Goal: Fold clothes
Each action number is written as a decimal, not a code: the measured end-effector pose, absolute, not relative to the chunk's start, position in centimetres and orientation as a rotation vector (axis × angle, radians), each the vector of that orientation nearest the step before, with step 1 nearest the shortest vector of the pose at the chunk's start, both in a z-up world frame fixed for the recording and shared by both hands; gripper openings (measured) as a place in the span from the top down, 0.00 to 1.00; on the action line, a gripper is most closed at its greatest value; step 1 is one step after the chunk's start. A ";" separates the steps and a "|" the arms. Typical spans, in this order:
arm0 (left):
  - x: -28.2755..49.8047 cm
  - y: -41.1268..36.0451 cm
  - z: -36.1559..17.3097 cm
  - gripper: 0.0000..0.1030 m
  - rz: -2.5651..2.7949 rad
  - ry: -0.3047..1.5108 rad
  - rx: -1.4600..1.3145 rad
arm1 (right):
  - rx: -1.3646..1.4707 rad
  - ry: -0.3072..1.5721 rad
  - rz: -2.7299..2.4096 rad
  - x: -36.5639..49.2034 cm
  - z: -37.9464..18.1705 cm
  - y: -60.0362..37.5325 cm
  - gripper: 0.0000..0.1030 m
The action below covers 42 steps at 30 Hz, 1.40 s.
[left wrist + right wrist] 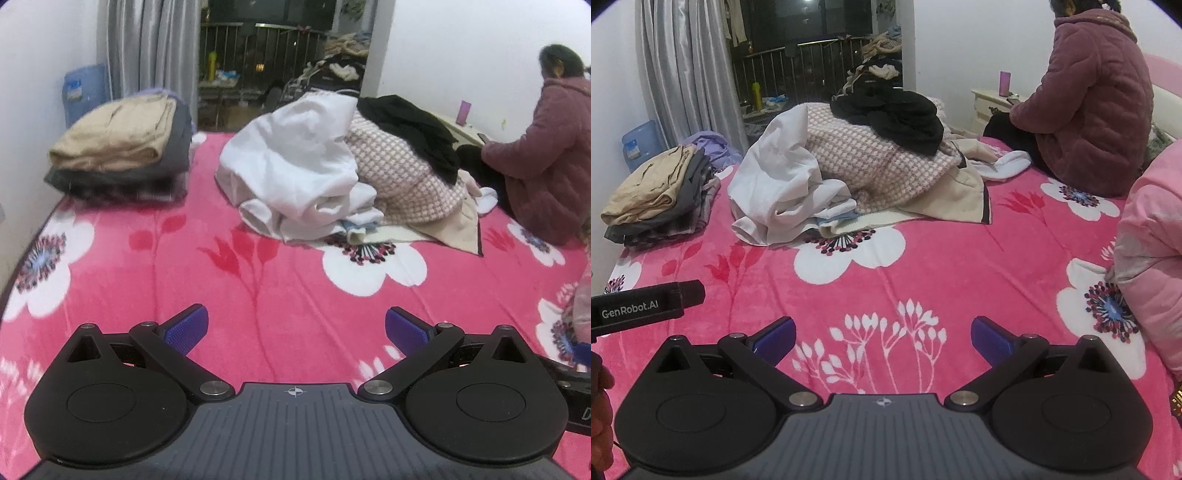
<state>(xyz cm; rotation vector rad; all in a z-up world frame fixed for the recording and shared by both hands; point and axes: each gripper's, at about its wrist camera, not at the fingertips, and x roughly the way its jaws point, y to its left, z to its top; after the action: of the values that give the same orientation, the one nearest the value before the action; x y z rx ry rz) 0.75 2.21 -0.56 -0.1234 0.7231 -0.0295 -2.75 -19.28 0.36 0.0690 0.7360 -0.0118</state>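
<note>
Well ahead of both spread, empty jaws, the unfolded heap (332, 166) rests on the pink blanket (258, 295). Its white garment (783, 177) nearest the right gripper (882, 334) looks soft and light; take a loose hem. Left gripper (295, 325) holds nothing either. Lower layers are hidden, the black top (897, 118) indistinct.

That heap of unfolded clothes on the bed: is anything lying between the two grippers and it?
Nothing visible. Only bare pink blanket lies between the open left gripper, the open right gripper and the heap of clothes. The folded stack sits off to the left, clear of that path.
</note>
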 end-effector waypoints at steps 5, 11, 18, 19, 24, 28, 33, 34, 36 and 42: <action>0.7 2.1 -0.6 0.00 -0.025 0.725 -0.102 | 0.068 0.741 -0.014 -2.6 0.4 -19.1 0.00; 0.6 1.8 -0.7 0.00 -0.077 0.714 -0.093 | 0.077 0.748 -0.011 -2.4 0.2 -19.0 0.00; 0.4 1.5 -1.0 0.00 -0.088 0.727 -0.114 | 0.072 0.753 -0.007 -2.5 0.0 -18.9 0.00; 0.3 1.5 -1.0 0.00 -0.095 0.720 -0.117 | 0.071 0.753 -0.007 -2.5 0.0 -18.9 0.00; 0.3 1.6 -0.8 0.00 -0.094 0.708 -0.126 | 0.064 0.756 -0.003 -2.5 0.0 -18.7 0.00; 0.5 1.7 -0.9 0.00 -0.082 0.721 -0.126 | 0.060 0.758 -0.001 -2.5 0.0 -18.5 0.00; 0.5 1.9 -1.1 0.00 -0.078 0.726 -0.121 | 0.057 0.760 0.000 -2.5 0.0 -18.4 0.00; 0.5 1.9 -1.1 0.00 -0.077 0.727 -0.121 | 0.056 0.761 0.000 -2.5 0.0 -18.4 0.00; 0.5 1.9 -1.2 0.00 -0.076 0.727 -0.121 | 0.055 0.763 0.000 -2.5 0.0 -18.4 0.00; 0.3 1.7 -1.2 0.00 -0.080 0.728 -0.103 | 0.052 0.765 0.001 -2.5 -0.1 -18.3 0.00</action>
<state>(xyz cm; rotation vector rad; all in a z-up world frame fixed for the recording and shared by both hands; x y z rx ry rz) 0.35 1.74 -1.17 -0.1030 0.7276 -0.0796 -2.52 -18.33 -0.09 0.0517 0.7652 0.0012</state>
